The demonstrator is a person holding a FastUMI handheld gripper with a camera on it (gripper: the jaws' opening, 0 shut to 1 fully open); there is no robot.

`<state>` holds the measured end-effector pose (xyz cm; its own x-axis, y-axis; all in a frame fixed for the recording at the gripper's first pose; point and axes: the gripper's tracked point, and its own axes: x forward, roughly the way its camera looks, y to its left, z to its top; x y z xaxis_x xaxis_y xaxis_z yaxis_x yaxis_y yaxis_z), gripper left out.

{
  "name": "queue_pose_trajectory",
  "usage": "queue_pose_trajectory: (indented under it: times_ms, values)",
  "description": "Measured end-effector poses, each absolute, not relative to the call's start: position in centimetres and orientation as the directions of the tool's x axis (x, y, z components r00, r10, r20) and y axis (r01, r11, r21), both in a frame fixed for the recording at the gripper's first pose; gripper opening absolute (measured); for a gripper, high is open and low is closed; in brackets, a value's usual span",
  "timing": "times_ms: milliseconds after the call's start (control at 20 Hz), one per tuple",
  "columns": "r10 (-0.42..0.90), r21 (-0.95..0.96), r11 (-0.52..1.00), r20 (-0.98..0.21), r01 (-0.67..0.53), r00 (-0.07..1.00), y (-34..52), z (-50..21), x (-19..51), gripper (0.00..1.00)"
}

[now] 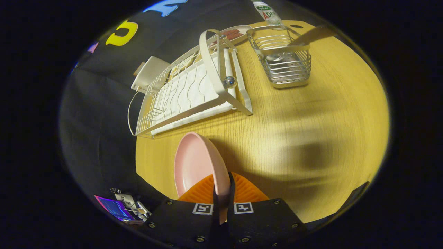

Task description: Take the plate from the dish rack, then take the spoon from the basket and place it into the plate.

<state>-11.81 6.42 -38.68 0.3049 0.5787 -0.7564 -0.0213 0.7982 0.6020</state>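
My gripper (221, 188) is shut on the rim of a pink plate (193, 166), which stands on edge between the fingers and hangs above the wooden table (311, 114). Beyond the fingers lies the white wire dish rack (188, 93), with nothing standing in its slots. To the rack's right stands a metal wire basket (285, 60). A spoon (309, 36) leans in the basket, its handle sticking out over the far rim.
A clear bottle (266, 12) stands behind the basket. An oval dish (233, 34) with dark red items lies behind the rack. A white box (148, 72) sits at the rack's left end. The table's left edge runs close to the plate.
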Motion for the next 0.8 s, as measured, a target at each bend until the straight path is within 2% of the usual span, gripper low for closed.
queue_pose_trajectory:
  times_ms: [200, 400, 500, 550, 800]
  values:
    - [0.611, 0.648, 0.762, -0.711, -0.013, 0.348, 6.0, -39.4, -11.2, 0.1]
    - [0.543, 0.591, 0.805, -0.689, -0.063, 0.479, 4.3, -37.7, -9.8, 0.17]
    - [0.514, 0.55, 0.828, -0.672, -0.104, 0.534, 3.3, -36.2, -9.2, 0.25]
    - [0.49, 0.528, 0.841, -0.659, -0.113, 0.571, 2.5, -35.3, -8.7, 0.35]
    - [0.347, 0.394, 0.908, -0.511, -0.145, 0.786, -2.8, -29.8, -7.3, 0.35]
